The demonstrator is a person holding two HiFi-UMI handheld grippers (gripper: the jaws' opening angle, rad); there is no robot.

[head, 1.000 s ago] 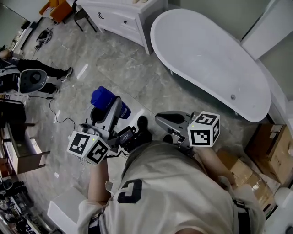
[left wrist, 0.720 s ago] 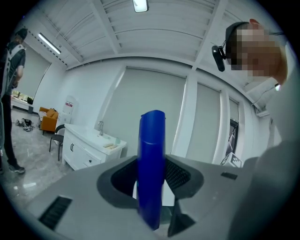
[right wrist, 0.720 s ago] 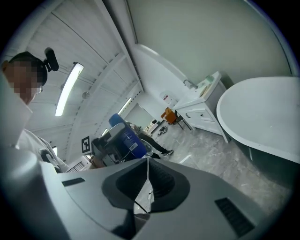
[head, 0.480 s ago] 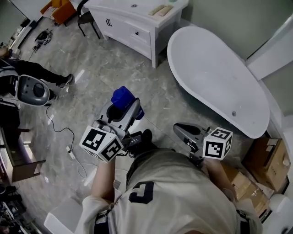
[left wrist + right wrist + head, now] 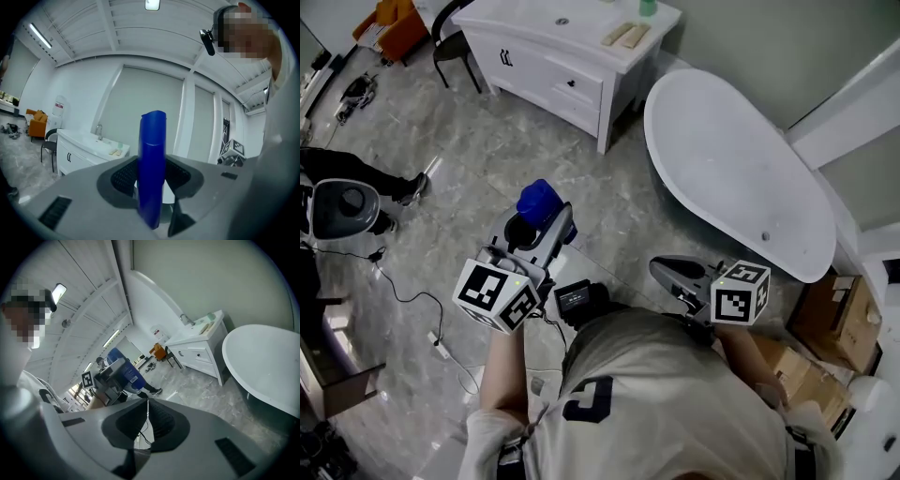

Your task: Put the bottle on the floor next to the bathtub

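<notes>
My left gripper (image 5: 534, 230) pinches the blue plastic bottle (image 5: 152, 154) between its fingers, off the grey marble floor (image 5: 487, 159). On my right gripper (image 5: 146, 414) the fingers are pressed together, the white oval bathtub (image 5: 262, 362) beyond them.

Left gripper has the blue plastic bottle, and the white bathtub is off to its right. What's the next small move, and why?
Probably carry the blue plastic bottle across toward the white bathtub and begin lowering it. The left gripper is clamped on it, upright and held off the grey marble floor, and a stretch of floor lies between the bottle and the tub's side.
</notes>
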